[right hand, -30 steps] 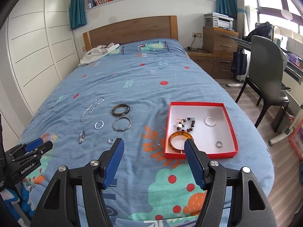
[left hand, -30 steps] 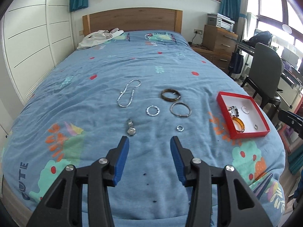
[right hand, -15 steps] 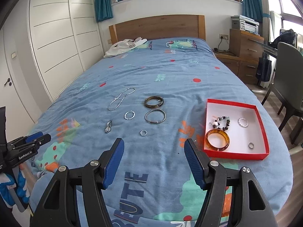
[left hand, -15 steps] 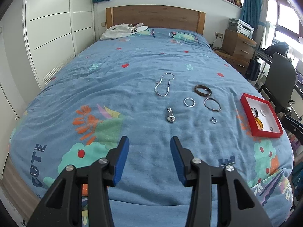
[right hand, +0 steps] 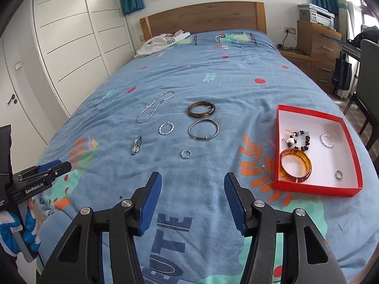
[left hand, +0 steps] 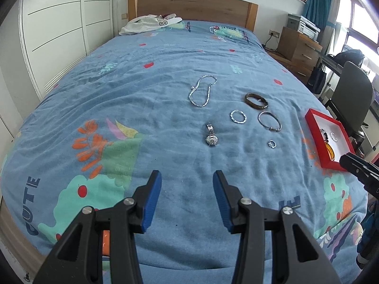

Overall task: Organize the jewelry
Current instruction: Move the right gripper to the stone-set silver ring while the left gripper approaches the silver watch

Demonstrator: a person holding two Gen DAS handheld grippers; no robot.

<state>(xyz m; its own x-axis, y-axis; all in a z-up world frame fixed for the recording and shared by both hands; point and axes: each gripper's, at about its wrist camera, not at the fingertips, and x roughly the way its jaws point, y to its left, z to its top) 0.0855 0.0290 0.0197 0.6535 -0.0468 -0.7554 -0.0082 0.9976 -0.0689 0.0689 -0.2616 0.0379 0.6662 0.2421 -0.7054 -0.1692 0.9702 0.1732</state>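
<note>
Jewelry lies on the blue bedspread: a silver chain necklace (left hand: 202,91) (right hand: 155,106), a dark bangle (left hand: 256,100) (right hand: 201,109), a twisted silver ring bracelet (left hand: 238,117) (right hand: 166,128), a thin silver bangle (left hand: 269,121) (right hand: 203,129), a watch (left hand: 211,134) (right hand: 136,144) and a small ring (left hand: 272,144) (right hand: 186,153). A red box (right hand: 350,142) (left hand: 317,124) at the right holds an amber bangle (right hand: 296,165), a bead bracelet (right hand: 298,140) and two rings. My left gripper (left hand: 187,196) and right gripper (right hand: 193,198) are open, empty, over the bed's near end.
A white garment (right hand: 163,41) lies by the wooden headboard (right hand: 201,20). White wardrobes (right hand: 71,35) line the left side. A dresser with a printer (right hand: 316,32) and a chair (left hand: 350,94) stand at the right.
Both grippers have moved in closer over the bed after pulling back; the jewelry now looks larger. Both stay open and empty. No jewelry has moved.
</note>
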